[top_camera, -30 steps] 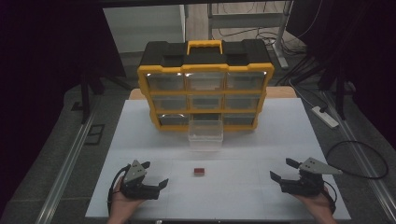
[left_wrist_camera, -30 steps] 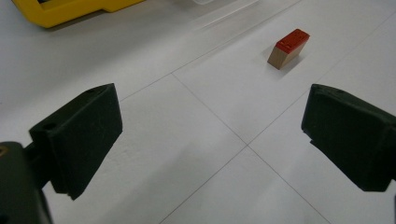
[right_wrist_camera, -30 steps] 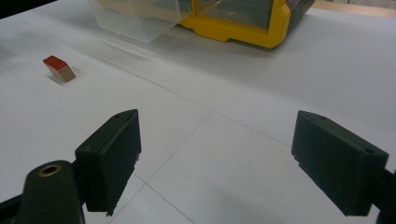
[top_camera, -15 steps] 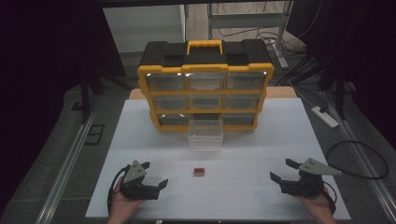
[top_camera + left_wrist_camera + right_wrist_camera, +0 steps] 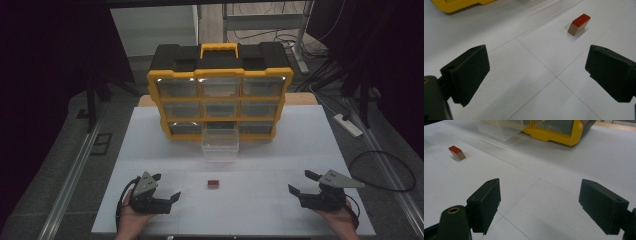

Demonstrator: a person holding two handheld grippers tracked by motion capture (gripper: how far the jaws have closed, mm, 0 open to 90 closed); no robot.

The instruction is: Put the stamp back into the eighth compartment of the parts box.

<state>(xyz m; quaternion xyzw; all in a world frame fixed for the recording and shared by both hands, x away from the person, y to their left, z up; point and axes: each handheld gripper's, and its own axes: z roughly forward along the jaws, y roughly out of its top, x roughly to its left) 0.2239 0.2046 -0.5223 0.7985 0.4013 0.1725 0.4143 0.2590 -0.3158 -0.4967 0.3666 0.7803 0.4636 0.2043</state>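
Left tool (image 5: pixel 169 192) jaws wide apart, empty, resting low on table (image 5: pixel 270 145). Right tool (image 5: pixel 299 184) likewise open, empty. Small red-topped block (image 5: pixel 213 183) lies between them, nearer left, apart from both. Pulled-out clear drawer (image 5: pixel 220 145) beyond. Best approach: straddle block squarely, close gently.

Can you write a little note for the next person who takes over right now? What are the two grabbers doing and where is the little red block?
Left gripper: open, holding nothing, low at the near left of the table.
Right gripper: open, holding nothing, near right.
Block: on the table between them, untouched.
Drawer: pulled out of the organizer's bottom row, looks empty.
Done: drawer out.
Left, probably: pick up the block, put it in the drawer, push the drawer in.
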